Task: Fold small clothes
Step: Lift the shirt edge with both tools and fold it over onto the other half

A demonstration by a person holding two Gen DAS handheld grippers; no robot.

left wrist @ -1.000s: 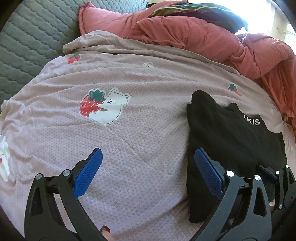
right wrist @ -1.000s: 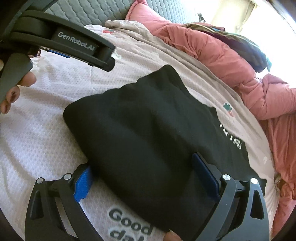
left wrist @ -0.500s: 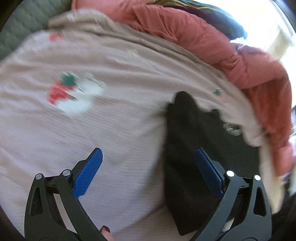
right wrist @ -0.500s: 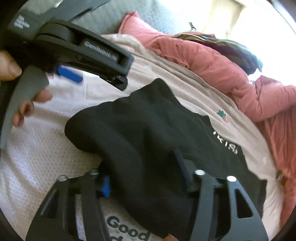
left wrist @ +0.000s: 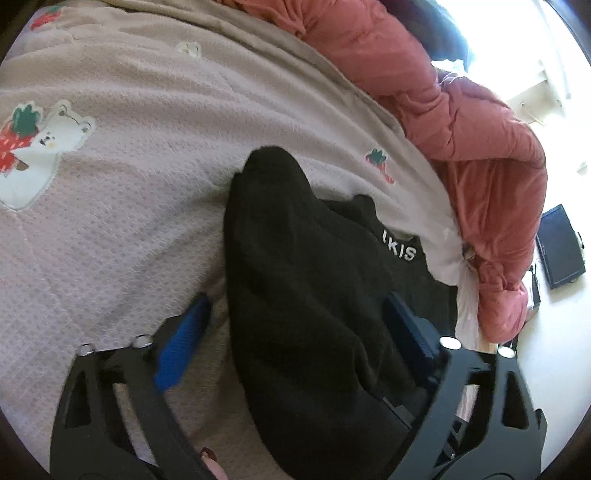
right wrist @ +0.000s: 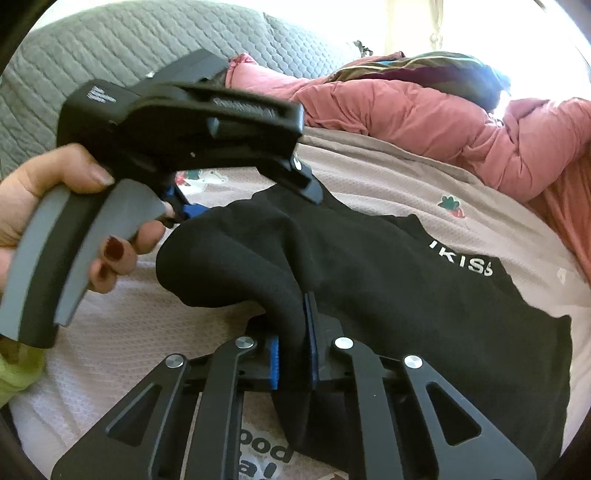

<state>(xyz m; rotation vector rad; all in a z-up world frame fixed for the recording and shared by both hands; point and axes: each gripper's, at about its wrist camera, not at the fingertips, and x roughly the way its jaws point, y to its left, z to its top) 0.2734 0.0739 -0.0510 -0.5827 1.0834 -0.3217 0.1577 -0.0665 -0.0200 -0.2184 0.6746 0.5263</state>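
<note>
My right fingers [right wrist: 293, 354] pinch the black garment [right wrist: 388, 295]'s near fold; left fingers [left wrist: 291, 343] straddle its long ridge, wide and closing, not yet gripping.

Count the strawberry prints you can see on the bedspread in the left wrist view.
3: one at the top-left edge, one held by the bear at the left, one right of the black garment's tip. The garment may hide others.

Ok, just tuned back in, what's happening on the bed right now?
A person is folding a black garment on the pink bedspread with two handheld grippers. The right gripper has just clamped a raised fold of its edge. The left gripper straddles another part of the fabric, jaws wide but closing in, not yet pinching. A red duvet lies bunched behind.
</note>
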